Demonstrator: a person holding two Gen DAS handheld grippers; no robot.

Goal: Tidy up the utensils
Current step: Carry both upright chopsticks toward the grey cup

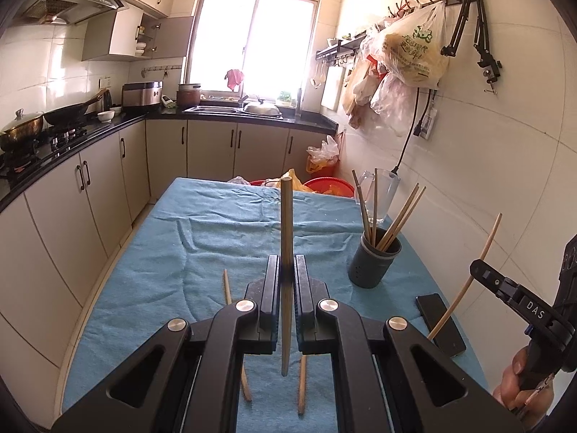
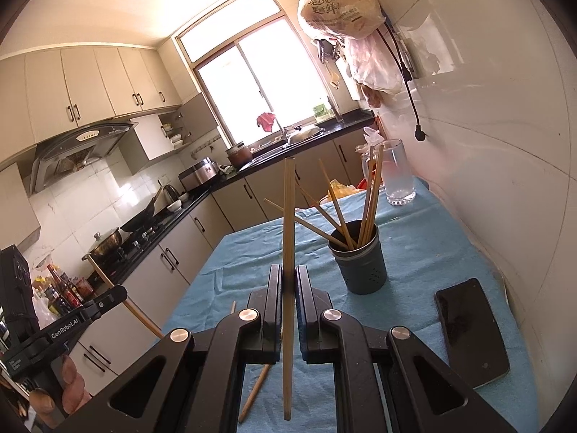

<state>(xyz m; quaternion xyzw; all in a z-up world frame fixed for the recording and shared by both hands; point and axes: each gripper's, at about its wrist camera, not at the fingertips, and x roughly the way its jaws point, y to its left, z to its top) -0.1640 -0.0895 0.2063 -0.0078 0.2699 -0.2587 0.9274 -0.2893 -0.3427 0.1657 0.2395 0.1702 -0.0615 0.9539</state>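
Observation:
My left gripper (image 1: 287, 270) is shut on a wooden chopstick (image 1: 286, 216) held upright above the blue cloth. My right gripper (image 2: 288, 281) is shut on another chopstick (image 2: 288, 209), also upright. The right gripper (image 1: 476, 269) with its chopstick (image 1: 483, 249) shows at the right of the left wrist view. The left gripper (image 2: 119, 294) shows at the left of the right wrist view. A dark grey utensil cup (image 1: 373, 261) holding several chopsticks (image 1: 396, 220) stands on the table ahead to the right; it also shows in the right wrist view (image 2: 362, 267). Two loose chopsticks (image 1: 228, 288) (image 1: 302, 386) lie on the cloth under the left gripper.
A black phone (image 1: 441, 324) (image 2: 470, 330) lies on the cloth by the wall. A clear glass jug (image 1: 382, 195) (image 2: 396, 173) stands behind the cup. The blue-cloth table (image 1: 162, 259) sits against the white tiled wall. Kitchen counters with a stove and pots (image 1: 21, 130) run along the left.

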